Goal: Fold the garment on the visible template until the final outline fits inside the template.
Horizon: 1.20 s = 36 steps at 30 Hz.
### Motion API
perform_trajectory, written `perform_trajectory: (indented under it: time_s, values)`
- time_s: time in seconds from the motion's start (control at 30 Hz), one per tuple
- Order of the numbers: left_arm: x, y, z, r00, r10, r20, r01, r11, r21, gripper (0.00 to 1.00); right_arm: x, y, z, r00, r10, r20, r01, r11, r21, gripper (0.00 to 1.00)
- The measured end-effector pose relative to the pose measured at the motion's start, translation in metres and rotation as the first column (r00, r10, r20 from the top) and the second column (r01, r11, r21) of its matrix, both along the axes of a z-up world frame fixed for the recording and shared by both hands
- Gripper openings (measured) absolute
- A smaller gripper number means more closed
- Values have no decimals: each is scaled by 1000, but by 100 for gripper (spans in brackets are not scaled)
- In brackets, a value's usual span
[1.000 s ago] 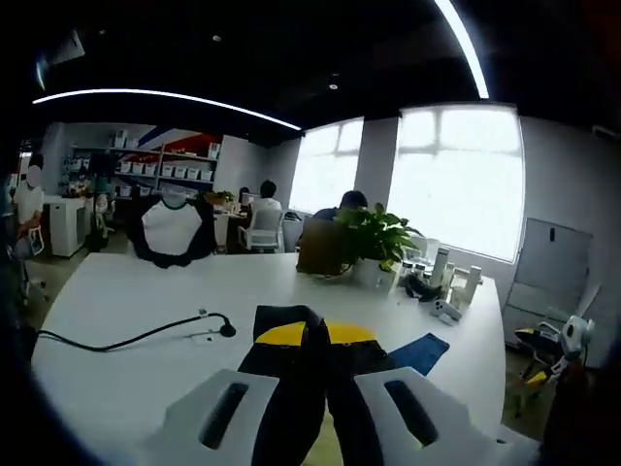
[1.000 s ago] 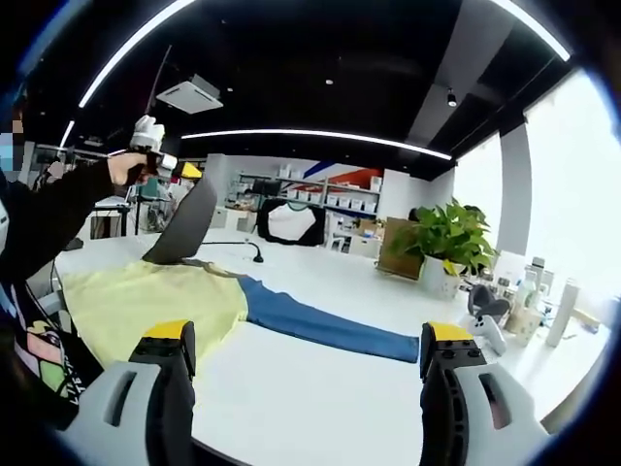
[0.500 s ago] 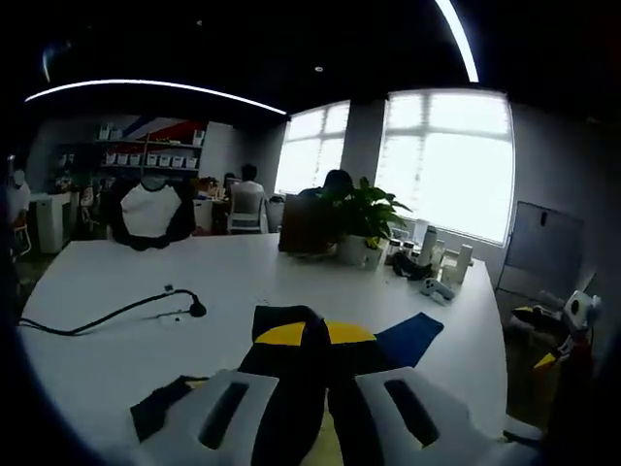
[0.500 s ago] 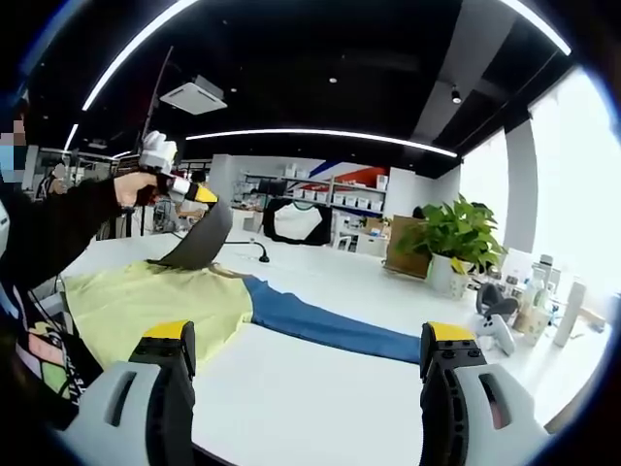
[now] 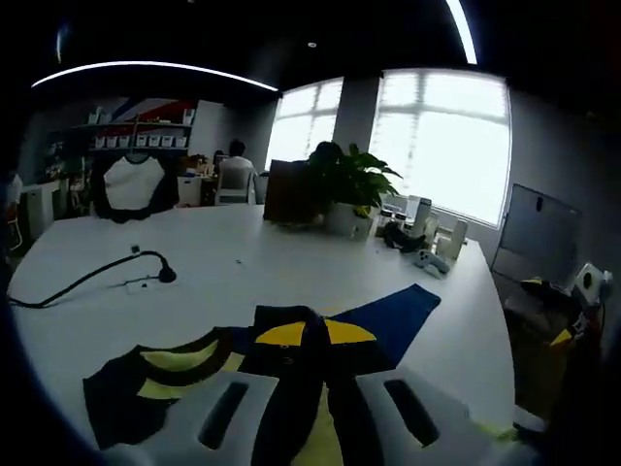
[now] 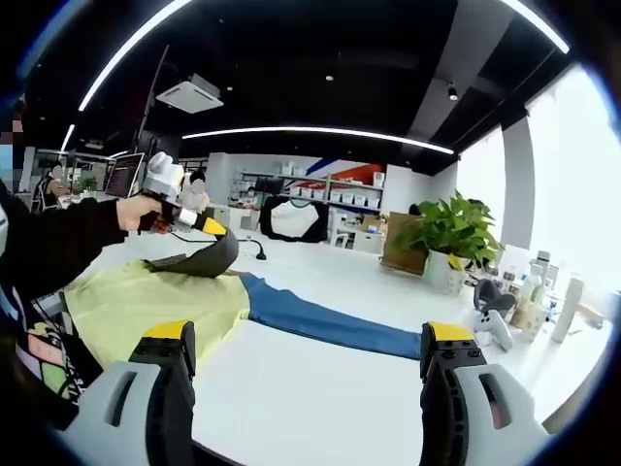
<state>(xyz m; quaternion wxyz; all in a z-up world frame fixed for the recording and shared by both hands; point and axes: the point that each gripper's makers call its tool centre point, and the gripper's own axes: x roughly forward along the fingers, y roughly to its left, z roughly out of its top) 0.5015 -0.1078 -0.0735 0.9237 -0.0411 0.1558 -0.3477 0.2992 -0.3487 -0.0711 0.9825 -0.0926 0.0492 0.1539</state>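
White table (image 6: pixel 320 388), garment (image 6: pixel 155 301) spread across its left part: yellow body, blue sleeve (image 6: pixel 325 328) lying flat toward the middle. Left gripper (image 6: pixel 209 233), seen from the right gripper view, jaws clamped on the black sleeve (image 6: pixel 199 260), lifting it just above the yellow body. Right gripper (image 6: pixel 306 364) jaws wide apart, nothing between them, over bare table near the garment's edge. Potted plant (image 6: pixel 448 238) beyond

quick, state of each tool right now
left tool: shut on the dark garment sleeve.
right tool: open, holding nothing.
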Motion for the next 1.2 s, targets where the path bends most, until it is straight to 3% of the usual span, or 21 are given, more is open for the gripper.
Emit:
perform_trajectory:
  time_s: [0.33, 0.77, 1.2]
  values:
    - [-13, -22, -44, 995, -30, -91, 33, 999, 32, 5, -2, -7, -5, 1000, -8, -11, 8, 1000, 7, 99]
    - [-36, -45, -83, 979, -102, -177, 117, 990, 82, 5, -1, -20, -11, 999, -30, -21, 31, 999, 17, 99]
    - [-51, -58, -111, 966, -174, -192, 205, 966, 156, 6, -4, -24, -16, 999, -30, -27, 31, 999, 25, 99]
